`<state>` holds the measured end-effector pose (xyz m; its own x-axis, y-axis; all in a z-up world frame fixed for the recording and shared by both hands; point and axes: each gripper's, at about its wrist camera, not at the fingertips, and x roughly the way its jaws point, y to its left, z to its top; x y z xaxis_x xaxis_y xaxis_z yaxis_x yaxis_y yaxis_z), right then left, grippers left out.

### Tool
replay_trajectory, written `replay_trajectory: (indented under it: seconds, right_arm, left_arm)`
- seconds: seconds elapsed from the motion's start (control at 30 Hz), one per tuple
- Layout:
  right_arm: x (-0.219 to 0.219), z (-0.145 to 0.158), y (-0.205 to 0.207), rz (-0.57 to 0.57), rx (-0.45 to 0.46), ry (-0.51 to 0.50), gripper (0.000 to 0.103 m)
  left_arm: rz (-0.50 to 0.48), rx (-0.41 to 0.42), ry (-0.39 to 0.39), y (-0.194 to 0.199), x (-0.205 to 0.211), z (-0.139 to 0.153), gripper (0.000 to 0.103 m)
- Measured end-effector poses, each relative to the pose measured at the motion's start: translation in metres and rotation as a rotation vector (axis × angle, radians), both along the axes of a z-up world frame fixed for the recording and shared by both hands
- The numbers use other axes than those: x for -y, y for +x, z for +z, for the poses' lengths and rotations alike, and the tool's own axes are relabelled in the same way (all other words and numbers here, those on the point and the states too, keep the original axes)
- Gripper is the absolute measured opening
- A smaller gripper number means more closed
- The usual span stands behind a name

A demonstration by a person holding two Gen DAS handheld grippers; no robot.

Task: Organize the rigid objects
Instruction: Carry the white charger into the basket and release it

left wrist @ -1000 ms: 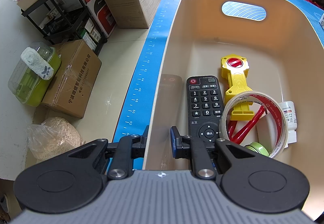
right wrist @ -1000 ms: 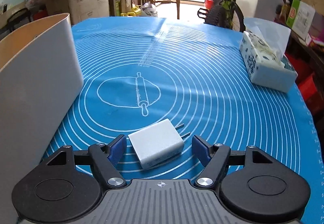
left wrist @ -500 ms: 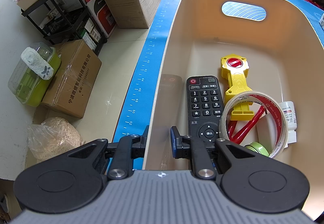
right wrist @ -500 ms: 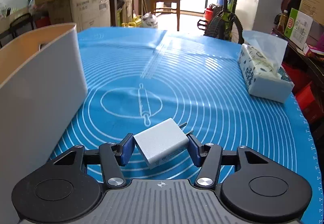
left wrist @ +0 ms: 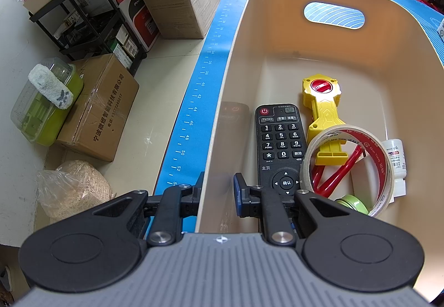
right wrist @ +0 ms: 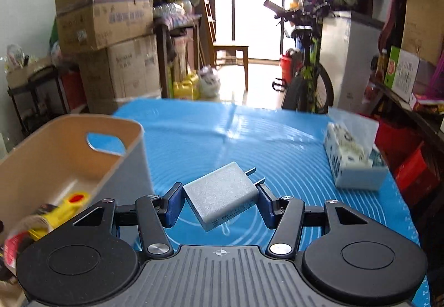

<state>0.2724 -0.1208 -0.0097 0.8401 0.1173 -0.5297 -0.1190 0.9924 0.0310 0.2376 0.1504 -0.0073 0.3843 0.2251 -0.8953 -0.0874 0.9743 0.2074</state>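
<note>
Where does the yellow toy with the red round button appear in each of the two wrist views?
Left wrist view: the yellow toy lies on the bin floor, right of centre, beside the black remote control.
Right wrist view: the toy shows blurred at lower left, inside the bin.
Shared landmark: the beige bin's handle cut-out, with the blue mat showing through it.

Matte black on both: left gripper (left wrist: 216, 193) and right gripper (right wrist: 220, 205), each with 2 round black housings, 2 silver screws on angled black links, blue pads on the fingers (right wrist: 173, 205). Ribbed grey body bearing a small crosshair mark, perhaps moulded.
</note>
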Motion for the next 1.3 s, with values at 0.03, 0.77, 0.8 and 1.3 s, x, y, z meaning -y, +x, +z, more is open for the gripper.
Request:
replay_trajectory:
  seconds: [0.03, 0.77, 0.8, 1.3]
  right_arm:
    - [-0.004, 0.005, -0.002, 0.006, 0.013, 0.004, 0.06]
    - [-0.122, 0.025, -0.028, 0.287, -0.029, 0.002, 0.06]
    - [-0.127, 0.022, -0.028, 0.298, -0.041, -0.004, 0.06]
    - [-0.163, -0.004, -0.032, 0.412, -0.196, -0.104, 0.06]
  left_arm:
    - [0.0, 0.0, 0.0, 0.0, 0.0, 0.0, 0.021]
    - [0.0, 0.0, 0.0, 0.0, -0.001, 0.0, 0.021]
    - [0.0, 0.0, 0.0, 0.0, -0.001, 0.0, 0.021]
    - [0.0, 0.002, 0.001, 0.002, 0.004, -0.001, 0.021]
